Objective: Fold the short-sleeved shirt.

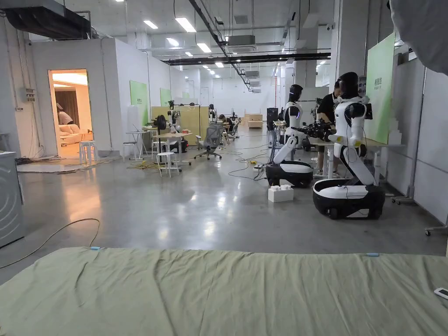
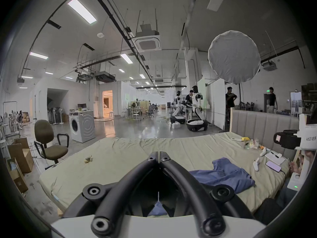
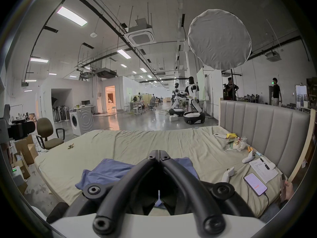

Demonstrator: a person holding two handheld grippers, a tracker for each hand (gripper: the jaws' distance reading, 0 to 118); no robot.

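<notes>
A blue short-sleeved shirt (image 2: 224, 174) lies crumpled on the pale green bed sheet (image 2: 111, 161), near the bed's front edge. In the left gripper view my left gripper (image 2: 159, 154) is held above the bed to the left of the shirt, its black jaws closed tip to tip with nothing between them. In the right gripper view the shirt (image 3: 109, 171) spreads under and to the left of my right gripper (image 3: 159, 152), which is also shut and empty, hovering over the cloth. The head view looks over the far part of the sheet (image 1: 218, 293).
A phone (image 3: 255, 184), white controllers (image 3: 227, 174), papers (image 3: 263, 170) and small clutter lie along the padded headboard (image 3: 267, 128). An office chair (image 2: 49, 142), washing machine (image 2: 82, 126) and cardboard boxes (image 2: 20, 154) stand left of the bed. Humanoid robots (image 1: 350, 144) and people stand beyond.
</notes>
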